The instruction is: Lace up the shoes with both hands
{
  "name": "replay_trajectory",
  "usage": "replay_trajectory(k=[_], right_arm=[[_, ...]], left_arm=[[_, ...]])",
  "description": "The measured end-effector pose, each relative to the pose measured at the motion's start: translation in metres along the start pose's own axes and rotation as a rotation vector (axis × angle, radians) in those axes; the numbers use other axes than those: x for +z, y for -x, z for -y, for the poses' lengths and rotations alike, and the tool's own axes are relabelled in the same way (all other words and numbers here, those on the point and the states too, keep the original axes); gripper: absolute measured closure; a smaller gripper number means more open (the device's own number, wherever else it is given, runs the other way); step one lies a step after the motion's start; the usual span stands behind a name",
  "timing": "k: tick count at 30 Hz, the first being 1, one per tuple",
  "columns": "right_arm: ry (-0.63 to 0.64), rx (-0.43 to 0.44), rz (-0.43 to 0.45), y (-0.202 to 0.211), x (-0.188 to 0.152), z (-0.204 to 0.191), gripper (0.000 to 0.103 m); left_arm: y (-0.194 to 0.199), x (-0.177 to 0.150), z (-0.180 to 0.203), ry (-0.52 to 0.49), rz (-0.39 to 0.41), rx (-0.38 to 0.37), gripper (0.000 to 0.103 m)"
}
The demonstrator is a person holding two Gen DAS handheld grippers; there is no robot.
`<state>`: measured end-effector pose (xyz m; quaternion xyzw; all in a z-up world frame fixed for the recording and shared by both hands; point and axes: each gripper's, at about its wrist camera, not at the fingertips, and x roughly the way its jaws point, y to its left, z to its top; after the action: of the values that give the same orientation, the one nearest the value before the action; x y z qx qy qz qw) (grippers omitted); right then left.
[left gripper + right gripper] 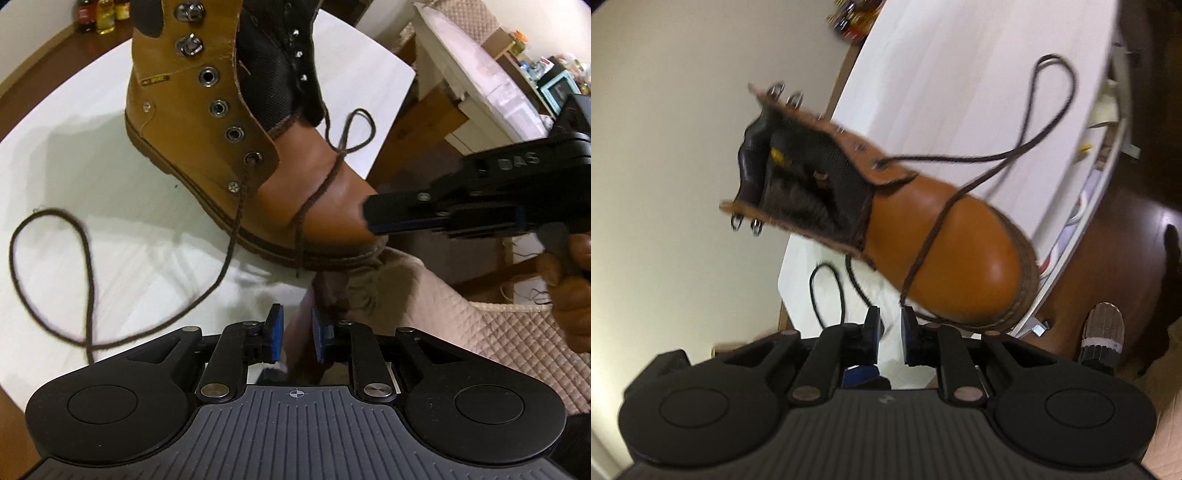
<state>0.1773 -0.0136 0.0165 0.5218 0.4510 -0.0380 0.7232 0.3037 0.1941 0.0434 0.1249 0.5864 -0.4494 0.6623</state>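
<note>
Only the left view shows eyelets (234,133); both grippers (295,330) (889,326) seemingly gape empty.

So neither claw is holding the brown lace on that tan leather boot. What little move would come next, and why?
Probably the right gripper should close on the dark brown lace end hanging over the tan leather boot's toe. Its jaws stand open and empty right beside that end, only the lowest eyelets are threaded, and the left gripper is open and empty too.

"DAS" raised on right hand-held gripper (373,218) body; boot tag (157,79) unreadable.
</note>
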Motion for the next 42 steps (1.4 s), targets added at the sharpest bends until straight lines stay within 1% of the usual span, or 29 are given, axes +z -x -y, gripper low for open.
replay_trajectory(k=[3, 6, 10, 12, 13, 14, 16, 19, 23, 24, 27, 29, 32, 33, 36, 37, 40, 42], right_arm=[[-0.025, -0.046, 0.024, 0.008, -0.003, 0.005, 0.088], [-0.022, -0.076, 0.013, 0.01, 0.0, 0.009, 0.088], [0.018, -0.102, -0.011, 0.01, 0.008, 0.008, 0.088], [0.039, -0.109, -0.012, 0.013, 0.011, 0.006, 0.088], [0.046, -0.112, -0.012, 0.013, 0.012, 0.006, 0.088], [0.049, -0.112, -0.012, 0.012, 0.013, 0.006, 0.088], [0.055, -0.111, -0.017, 0.01, 0.017, 0.007, 0.088], [0.082, -0.089, -0.036, 0.002, 0.02, 0.003, 0.088], [0.107, -0.015, -0.086, -0.016, 0.022, -0.007, 0.086], [0.098, 0.014, -0.095, -0.021, 0.022, -0.009, 0.084], [0.087, 0.057, -0.11, -0.032, 0.021, -0.015, 0.078], [0.083, 0.051, -0.113, -0.036, 0.019, -0.017, 0.077], [0.069, 0.066, -0.105, -0.038, 0.018, -0.018, 0.078], [0.064, 0.067, -0.1, -0.039, 0.017, -0.018, 0.078], [0.06, 0.072, -0.093, -0.038, 0.018, -0.017, 0.098], [0.064, 0.076, -0.089, -0.036, 0.018, -0.017, 0.1], [0.032, 0.094, -0.078, -0.032, 0.02, -0.014, 0.1], [-0.029, 0.123, -0.073, -0.029, 0.022, -0.008, 0.1]], left_arm=[[-0.01, 0.003, 0.002, 0.016, 0.025, -0.012, 0.084], [-0.02, 0.007, 0.007, 0.016, 0.055, -0.012, 0.084], [-0.031, 0.009, 0.011, 0.024, 0.085, 0.024, 0.087], [-0.033, 0.009, 0.014, 0.009, 0.109, 0.043, 0.088], [-0.033, 0.008, 0.014, 0.0, 0.114, 0.05, 0.093], [-0.033, 0.008, 0.017, -0.034, 0.114, 0.069, 0.099], [-0.031, 0.008, 0.019, -0.074, 0.114, 0.097, 0.1], [-0.017, 0.008, 0.03, -0.215, 0.121, 0.158, 0.1], [-0.003, 0.006, 0.04, -0.331, 0.118, 0.188, 0.1], [0.001, 0.005, 0.042, -0.363, 0.115, 0.193, 0.1], [0.011, 0.005, 0.045, -0.396, 0.124, 0.2, 0.1], [0.018, 0.005, 0.045, -0.406, 0.13, 0.195, 0.1], [0.021, 0.005, 0.044, -0.409, 0.132, 0.19, 0.1], [0.023, 0.004, 0.044, -0.41, 0.136, 0.188, 0.1], [0.023, 0.005, 0.046, -0.406, 0.143, 0.18, 0.1], [0.023, 0.005, 0.047, -0.405, 0.145, 0.178, 0.099], [0.014, 0.007, 0.048, -0.39, 0.147, 0.186, 0.097], [0.013, 0.006, 0.045, -0.382, 0.144, 0.185, 0.097]])
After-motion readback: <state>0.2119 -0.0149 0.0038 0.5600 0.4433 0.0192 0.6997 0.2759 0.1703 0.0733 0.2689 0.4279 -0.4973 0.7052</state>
